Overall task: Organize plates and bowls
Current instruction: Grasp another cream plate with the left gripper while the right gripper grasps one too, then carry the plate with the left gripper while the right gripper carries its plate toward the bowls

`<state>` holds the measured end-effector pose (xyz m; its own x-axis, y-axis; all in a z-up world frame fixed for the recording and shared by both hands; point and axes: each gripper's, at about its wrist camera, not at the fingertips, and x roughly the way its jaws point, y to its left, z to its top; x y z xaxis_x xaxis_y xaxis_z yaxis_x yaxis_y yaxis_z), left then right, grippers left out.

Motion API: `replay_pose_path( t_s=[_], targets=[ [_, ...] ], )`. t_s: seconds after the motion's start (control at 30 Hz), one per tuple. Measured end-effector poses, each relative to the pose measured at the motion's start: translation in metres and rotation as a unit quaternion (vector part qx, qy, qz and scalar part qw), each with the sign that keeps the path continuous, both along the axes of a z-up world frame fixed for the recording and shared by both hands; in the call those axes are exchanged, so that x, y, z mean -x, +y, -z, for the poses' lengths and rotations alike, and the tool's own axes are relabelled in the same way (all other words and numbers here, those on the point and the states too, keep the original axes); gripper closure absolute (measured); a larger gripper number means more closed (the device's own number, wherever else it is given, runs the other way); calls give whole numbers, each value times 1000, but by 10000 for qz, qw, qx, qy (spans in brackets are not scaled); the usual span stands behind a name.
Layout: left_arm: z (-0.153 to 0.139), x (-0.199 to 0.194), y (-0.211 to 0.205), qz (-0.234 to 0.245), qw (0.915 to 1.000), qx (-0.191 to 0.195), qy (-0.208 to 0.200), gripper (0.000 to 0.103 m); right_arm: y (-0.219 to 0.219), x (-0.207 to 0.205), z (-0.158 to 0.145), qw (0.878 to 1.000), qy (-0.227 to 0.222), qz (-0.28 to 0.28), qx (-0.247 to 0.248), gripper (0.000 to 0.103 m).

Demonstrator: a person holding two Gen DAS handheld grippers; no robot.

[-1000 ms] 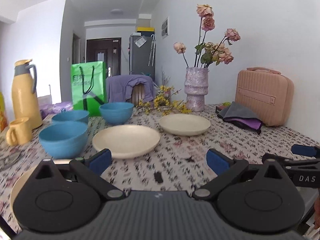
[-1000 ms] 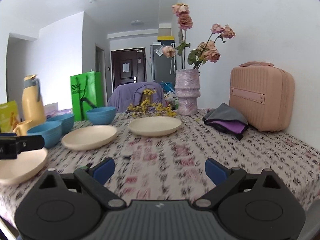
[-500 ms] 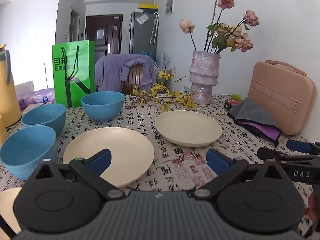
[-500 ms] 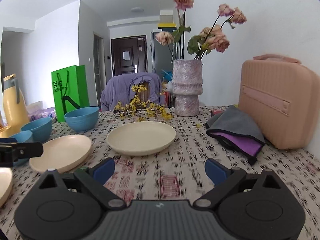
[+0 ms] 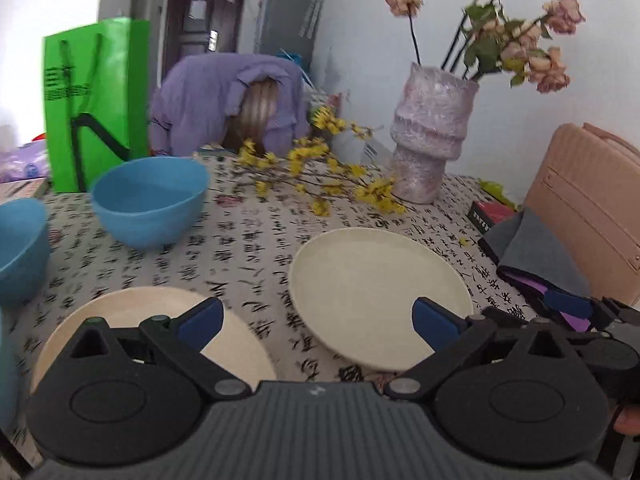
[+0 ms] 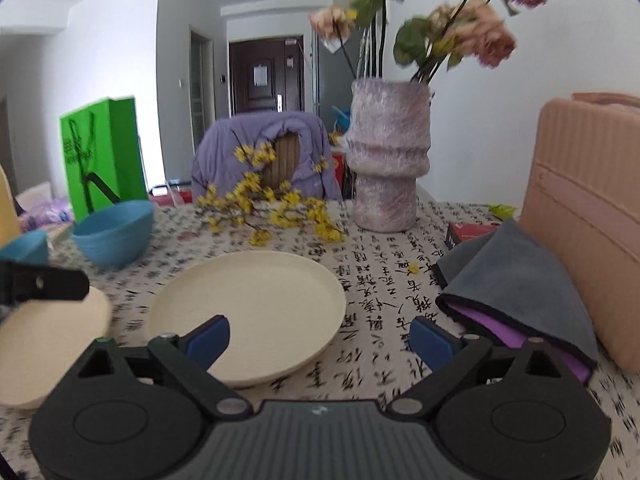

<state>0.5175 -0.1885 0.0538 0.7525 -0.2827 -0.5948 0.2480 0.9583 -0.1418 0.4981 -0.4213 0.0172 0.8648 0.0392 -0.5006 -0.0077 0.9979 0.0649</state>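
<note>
A cream plate (image 5: 376,288) (image 6: 256,304) lies on the patterned tablecloth just ahead of both grippers. A second cream plate (image 5: 132,320) (image 6: 52,332) lies to its left, under my left gripper's left finger. A blue bowl (image 5: 150,200) (image 6: 114,234) stands further back, and another blue bowl (image 5: 20,248) sits at the left edge. My left gripper (image 5: 316,320) is open and holds nothing. My right gripper (image 6: 320,336) is open too, hovering over the near rim of the first plate.
A textured vase (image 5: 432,140) (image 6: 388,156) with dried roses stands at the back, yellow flower sprigs (image 5: 320,172) beside it. A pink case (image 6: 588,216) and a grey and purple cloth (image 6: 516,296) lie to the right. A green bag (image 5: 92,96) stands at the back left.
Both grippers have moved forward over the table towards the plates, which now look larger and closer. Both stay open.
</note>
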Motion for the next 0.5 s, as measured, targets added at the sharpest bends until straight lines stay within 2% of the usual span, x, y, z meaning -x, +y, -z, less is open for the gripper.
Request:
replay_pose_path(
  t_s=[0.1,0.17,0.23,0.3,0.33,0.4,0.43,0.5],
  targets=[
    [13,-30,-14,-23,9997,-174,157,9,-8,-31,11,9996,240,69,-163,11],
    [23,-49,-23,12,9994,-272,228,21,-12,-48,20,9989,380,88,-257,19],
    [34,-67,-30,57,9989,-309,360,27,-14,-63,28,9983,478,124,-294,24],
    [45,-81,-35,21,9982,-296,519,32,-14,-74,36,9979,560,177,-283,37],
    [49,-87,-36,-16,9977,-322,598,35,-14,-79,39,9975,613,164,-314,40],
    [58,-96,-38,-83,9967,-334,731,36,-15,-84,46,9967,704,108,-400,58],
    [61,-99,-38,-120,9963,-322,791,37,-14,-86,49,9963,750,81,-410,63],
    [66,-103,-39,-78,9956,-318,872,44,-14,-86,50,9965,708,17,-439,80]
  ],
)
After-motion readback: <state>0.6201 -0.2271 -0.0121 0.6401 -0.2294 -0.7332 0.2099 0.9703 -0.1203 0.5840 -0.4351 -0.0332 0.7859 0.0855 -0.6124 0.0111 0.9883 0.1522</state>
